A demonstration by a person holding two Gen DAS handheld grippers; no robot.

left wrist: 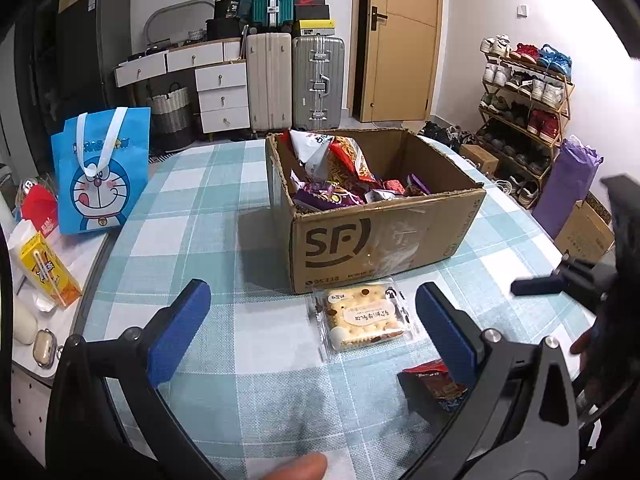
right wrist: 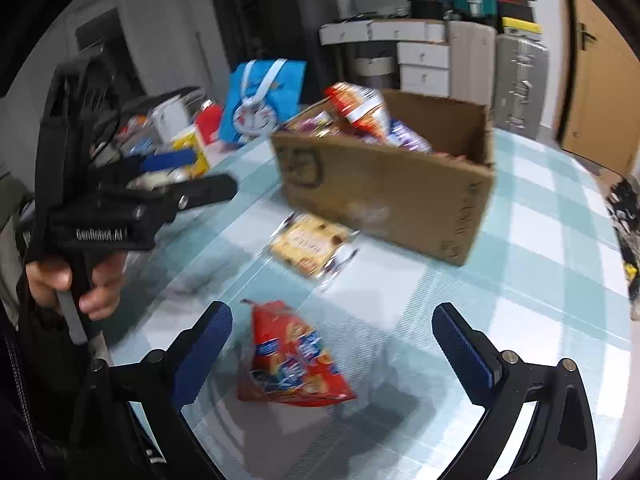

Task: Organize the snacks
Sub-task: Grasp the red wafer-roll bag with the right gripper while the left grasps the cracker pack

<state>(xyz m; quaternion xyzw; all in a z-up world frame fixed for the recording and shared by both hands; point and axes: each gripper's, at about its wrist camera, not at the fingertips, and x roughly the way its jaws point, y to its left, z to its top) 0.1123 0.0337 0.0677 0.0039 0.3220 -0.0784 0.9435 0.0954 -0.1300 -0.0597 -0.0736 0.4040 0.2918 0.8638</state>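
Observation:
A cardboard box marked SF stands on the checked table, full of snack bags. A clear-wrapped biscuit pack lies flat just in front of it, between and beyond my open left gripper. A red snack bag lies by the left gripper's right finger. In the right wrist view the same red bag lies between the fingers of my open right gripper, low and untouched. The biscuit pack and box sit beyond it. The left gripper shows there, held in a hand.
A blue cartoon tote bag stands at the table's left edge, beside a yellow drink carton and small items on a side surface. Suitcases, drawers and a shoe rack stand behind the table. A fingertip shows at the bottom.

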